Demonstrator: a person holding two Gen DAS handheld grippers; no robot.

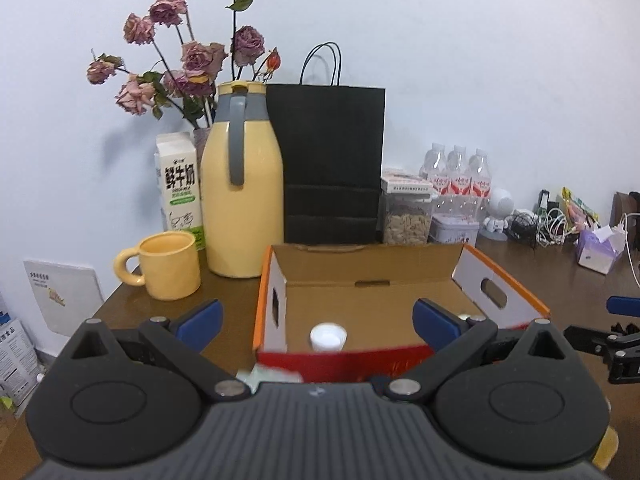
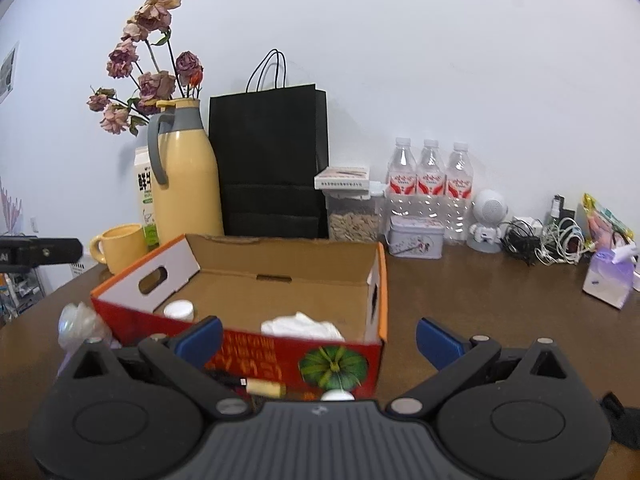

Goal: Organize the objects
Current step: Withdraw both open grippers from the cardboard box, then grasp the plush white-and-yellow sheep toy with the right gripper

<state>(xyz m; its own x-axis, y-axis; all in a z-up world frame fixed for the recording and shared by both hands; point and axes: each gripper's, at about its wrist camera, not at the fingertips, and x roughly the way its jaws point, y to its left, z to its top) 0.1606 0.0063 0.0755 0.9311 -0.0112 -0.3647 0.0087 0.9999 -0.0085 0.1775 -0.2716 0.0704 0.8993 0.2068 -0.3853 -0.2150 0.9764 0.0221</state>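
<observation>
Brown wooden table (image 2: 460, 292). Open cardboard box (image 2: 280, 276) directly ahead of right jaws. Beyond it, along wall: yellow mug (image 2: 118, 248), milk carton (image 1: 180, 188), yellow thermos jug (image 2: 184, 176), black paper bag (image 2: 272, 160), three water bottles (image 2: 430, 184), tin (image 2: 416, 238).

Open cardboard box (image 2: 248, 280), red front with a green pumpkin print, orange-edged white side flaps, centre of frame. Inside: white-capped jar (image 2: 180, 310) upright at lower left, crumpled white tissue (image 2: 302, 326) near front wall.
</observation>
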